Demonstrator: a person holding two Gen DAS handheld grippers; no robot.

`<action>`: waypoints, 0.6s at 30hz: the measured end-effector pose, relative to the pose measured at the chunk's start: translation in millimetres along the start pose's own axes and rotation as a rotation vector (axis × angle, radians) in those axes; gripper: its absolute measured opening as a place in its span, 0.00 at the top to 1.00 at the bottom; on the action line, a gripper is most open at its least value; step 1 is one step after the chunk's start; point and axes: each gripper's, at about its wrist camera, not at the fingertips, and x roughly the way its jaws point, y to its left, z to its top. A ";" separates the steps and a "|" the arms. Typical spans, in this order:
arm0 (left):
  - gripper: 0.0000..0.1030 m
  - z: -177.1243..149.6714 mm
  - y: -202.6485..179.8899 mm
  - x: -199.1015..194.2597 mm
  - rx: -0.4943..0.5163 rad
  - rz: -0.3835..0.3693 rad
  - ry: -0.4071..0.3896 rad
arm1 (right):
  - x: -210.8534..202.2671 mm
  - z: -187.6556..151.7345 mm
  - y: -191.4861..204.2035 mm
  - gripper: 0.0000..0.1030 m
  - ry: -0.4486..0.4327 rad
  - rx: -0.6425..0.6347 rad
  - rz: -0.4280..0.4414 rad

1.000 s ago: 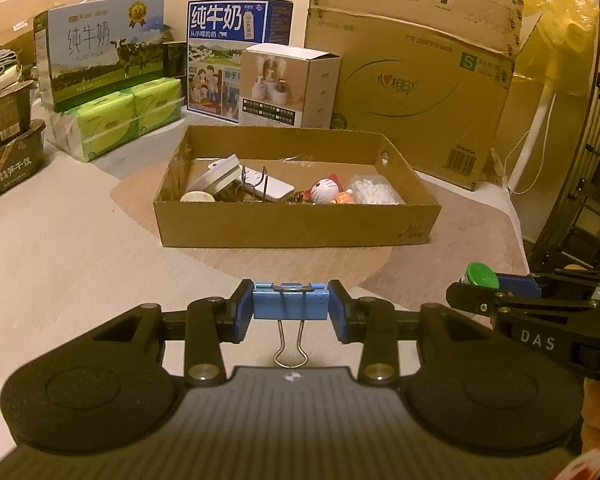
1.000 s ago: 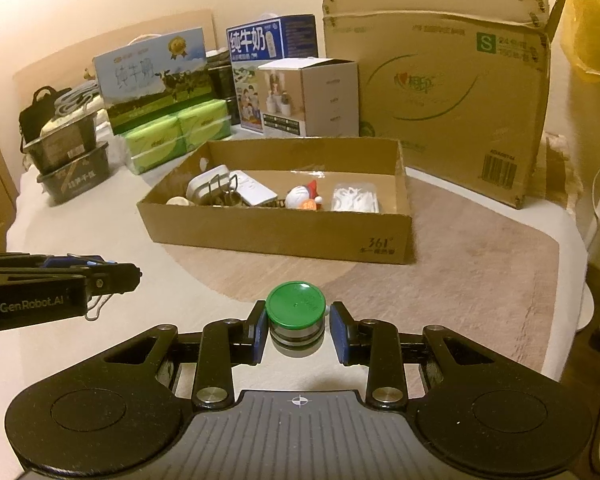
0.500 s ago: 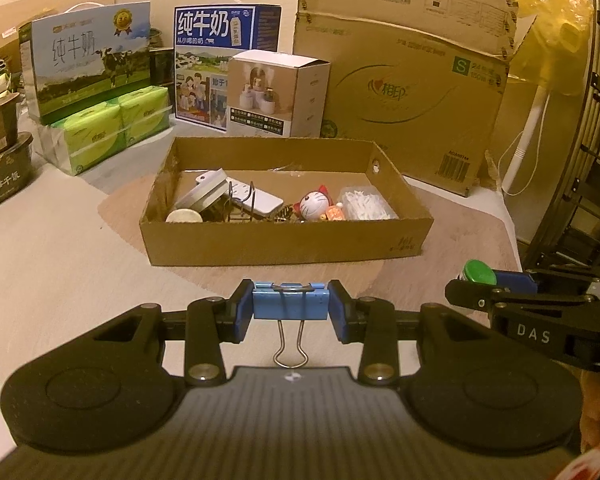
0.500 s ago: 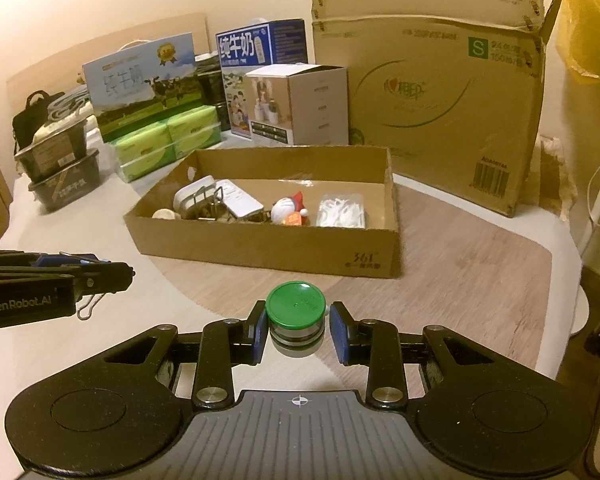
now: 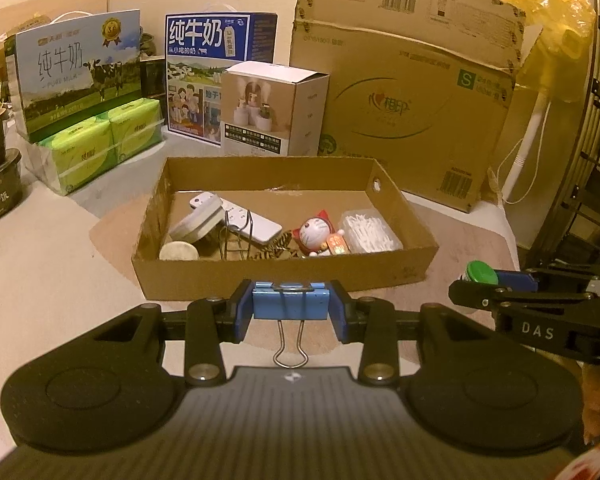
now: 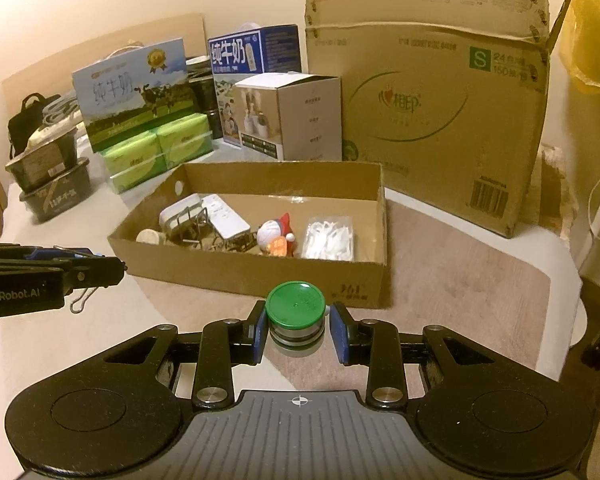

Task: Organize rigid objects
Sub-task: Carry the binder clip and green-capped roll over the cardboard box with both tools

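Observation:
My left gripper [image 5: 290, 305] is shut on a blue binder clip [image 5: 289, 301], its wire handle hanging down toward me. My right gripper [image 6: 298, 330] is shut on a small round tin with a green lid [image 6: 295, 307]. Both hover just in front of the near wall of an open cardboard tray [image 5: 284, 270] [image 6: 252, 270]. Inside the tray lie a white power strip [image 5: 252, 224], a cat figurine [image 5: 316, 232], a clear box of cotton swabs [image 5: 368, 232] and other small items. In the left wrist view the right gripper [image 5: 496, 280] shows at the right with the green lid.
Behind the tray stand a large cardboard carton [image 5: 404, 92], a small white box [image 5: 274, 110], two milk cartons [image 5: 76, 80] and green tissue packs [image 5: 100, 148]. Dark food tubs [image 6: 52, 184] sit far left. A white fan pole [image 5: 528, 140] rises at the right.
Both grippers have moved forward toward the tray, which now looms larger and nearer in both views. Each still holds its object.

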 end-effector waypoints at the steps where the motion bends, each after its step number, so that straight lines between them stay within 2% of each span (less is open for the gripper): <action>1: 0.66 2.3 1.2 1.6 0.003 0.002 0.001 | 0.8 1.6 -0.6 0.68 0.001 -0.003 0.002; 18: 0.66 54.9 18.5 35.5 0.017 -0.007 0.003 | 35.2 70.3 -9.6 0.68 0.008 -0.027 0.065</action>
